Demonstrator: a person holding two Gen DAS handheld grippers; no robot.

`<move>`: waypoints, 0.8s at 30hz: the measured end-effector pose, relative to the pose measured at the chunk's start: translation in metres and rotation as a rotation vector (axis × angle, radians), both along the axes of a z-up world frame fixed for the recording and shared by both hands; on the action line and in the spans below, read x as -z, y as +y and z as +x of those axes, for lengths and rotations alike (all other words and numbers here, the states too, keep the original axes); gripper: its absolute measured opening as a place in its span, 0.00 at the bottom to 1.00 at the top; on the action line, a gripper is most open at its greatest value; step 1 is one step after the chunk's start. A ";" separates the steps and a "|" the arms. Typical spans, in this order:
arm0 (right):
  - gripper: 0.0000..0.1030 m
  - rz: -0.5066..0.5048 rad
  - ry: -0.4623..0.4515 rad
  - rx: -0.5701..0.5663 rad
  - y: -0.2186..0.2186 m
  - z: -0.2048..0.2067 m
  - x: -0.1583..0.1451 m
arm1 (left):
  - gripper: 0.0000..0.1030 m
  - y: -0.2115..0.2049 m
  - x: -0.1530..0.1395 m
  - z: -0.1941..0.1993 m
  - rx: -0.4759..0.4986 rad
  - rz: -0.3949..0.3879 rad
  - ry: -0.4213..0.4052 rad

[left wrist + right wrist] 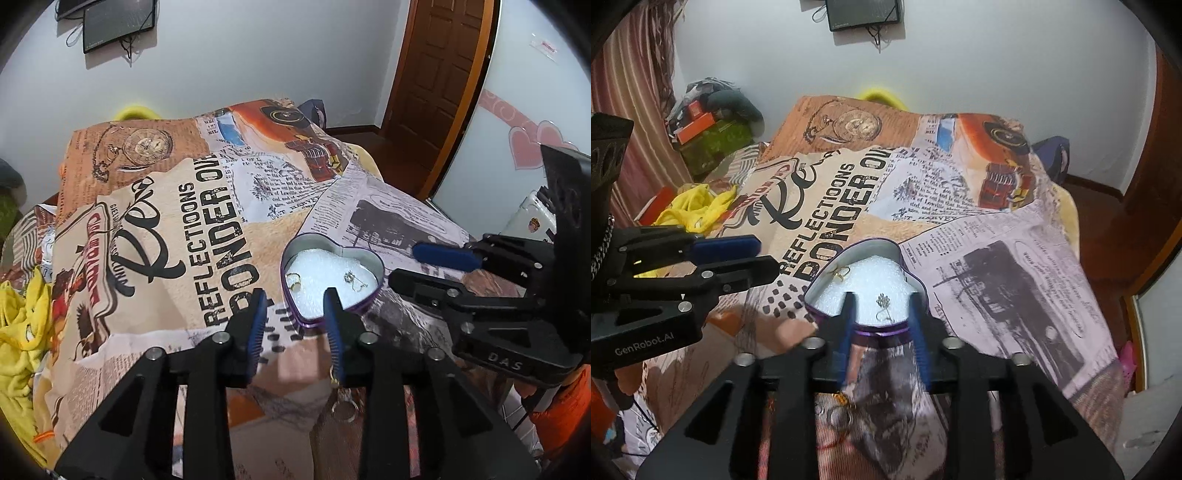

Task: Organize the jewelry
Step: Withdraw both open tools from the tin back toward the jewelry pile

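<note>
Jewelry: tiny gold rings [294,281] and a thin silver pendant [885,307] lie on white foam in the purple heart-shaped tin [295,317]; light, slippery and easily bent, best pinched at a band or loop. Left tongs [295,301] and right tongs [881,301] stand partly parted, holding nothing.

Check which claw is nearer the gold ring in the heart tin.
Left. Left claw hovers just before the gold ring; right claw is across the heart tin, likely farther.

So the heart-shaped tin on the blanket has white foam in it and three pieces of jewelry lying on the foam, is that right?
Not quite. The heart-shaped tin does sit on the blanket with white foam inside, but only two pieces lie on it: a gold ring and a small silver piece, as the left wrist view shows.
</note>
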State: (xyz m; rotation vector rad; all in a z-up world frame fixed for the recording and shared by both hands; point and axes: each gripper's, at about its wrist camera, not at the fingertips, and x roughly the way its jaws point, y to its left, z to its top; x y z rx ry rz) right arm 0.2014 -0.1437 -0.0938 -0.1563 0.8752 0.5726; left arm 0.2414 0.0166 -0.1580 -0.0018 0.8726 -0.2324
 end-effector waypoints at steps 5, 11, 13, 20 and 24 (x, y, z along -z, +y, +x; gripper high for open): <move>0.35 -0.004 -0.019 0.015 -0.008 -0.016 -0.007 | 0.36 -0.002 -0.001 -0.018 0.003 0.008 0.004; 0.35 -0.007 -0.022 0.031 -0.016 -0.034 -0.010 | 0.38 -0.004 0.006 -0.043 0.021 0.016 0.034; 0.35 -0.012 -0.019 0.036 -0.018 -0.039 -0.008 | 0.38 -0.006 0.011 -0.049 0.025 0.021 0.047; 0.35 -0.041 0.013 0.046 -0.023 -0.053 0.008 | 0.38 -0.012 0.038 -0.062 0.049 0.065 0.103; 0.35 -0.055 0.054 0.052 -0.026 -0.057 0.023 | 0.38 -0.017 0.055 -0.065 0.070 0.072 0.140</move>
